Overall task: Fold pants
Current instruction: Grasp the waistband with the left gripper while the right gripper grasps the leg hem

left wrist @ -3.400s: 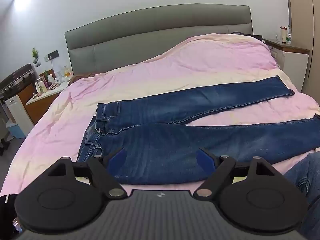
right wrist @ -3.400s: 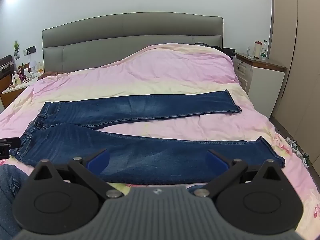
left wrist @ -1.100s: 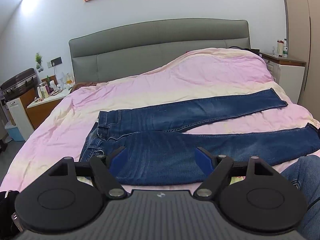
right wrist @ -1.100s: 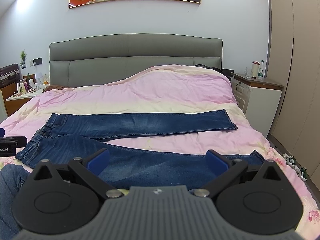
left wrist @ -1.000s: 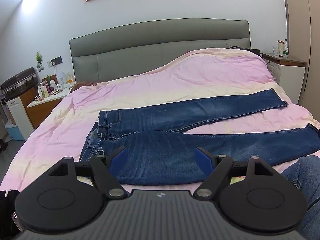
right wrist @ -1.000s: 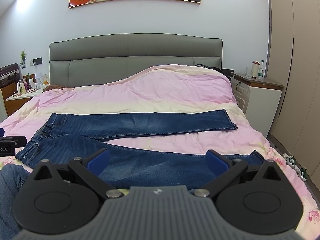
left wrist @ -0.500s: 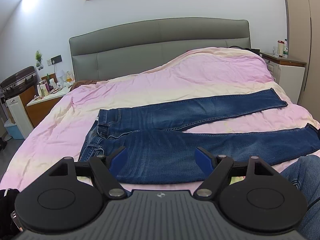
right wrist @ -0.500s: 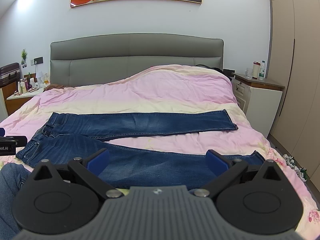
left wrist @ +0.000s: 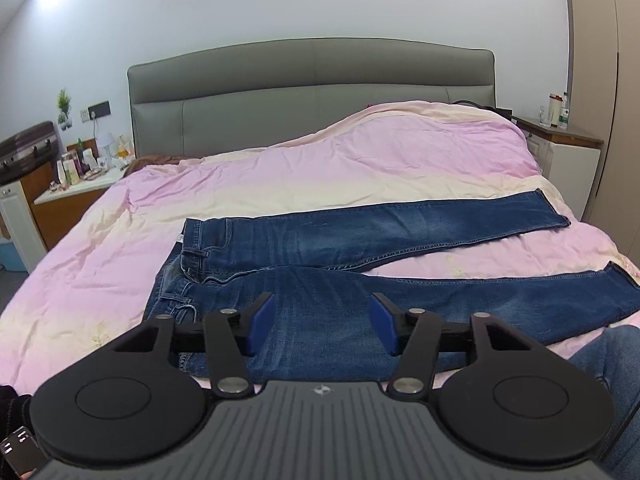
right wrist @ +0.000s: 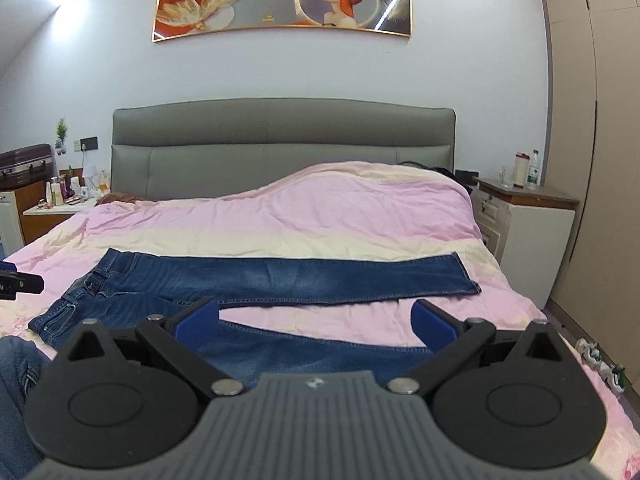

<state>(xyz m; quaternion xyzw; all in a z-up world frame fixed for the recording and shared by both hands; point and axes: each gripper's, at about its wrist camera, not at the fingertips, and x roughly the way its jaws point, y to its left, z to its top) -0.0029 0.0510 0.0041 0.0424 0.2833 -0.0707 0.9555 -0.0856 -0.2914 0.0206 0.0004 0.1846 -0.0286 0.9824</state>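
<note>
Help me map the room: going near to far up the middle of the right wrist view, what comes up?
Right tool → jeans → duvet → headboard → painting.

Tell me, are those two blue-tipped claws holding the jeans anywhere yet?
No. The left gripper is closing above the jeans, its pads pinching nothing; the right gripper stands open and empty.

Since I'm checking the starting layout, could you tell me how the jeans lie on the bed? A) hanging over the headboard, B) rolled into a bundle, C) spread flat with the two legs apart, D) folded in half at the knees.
C: the jeans lie flat on the bed, legs split with pink cover showing between them.
</note>
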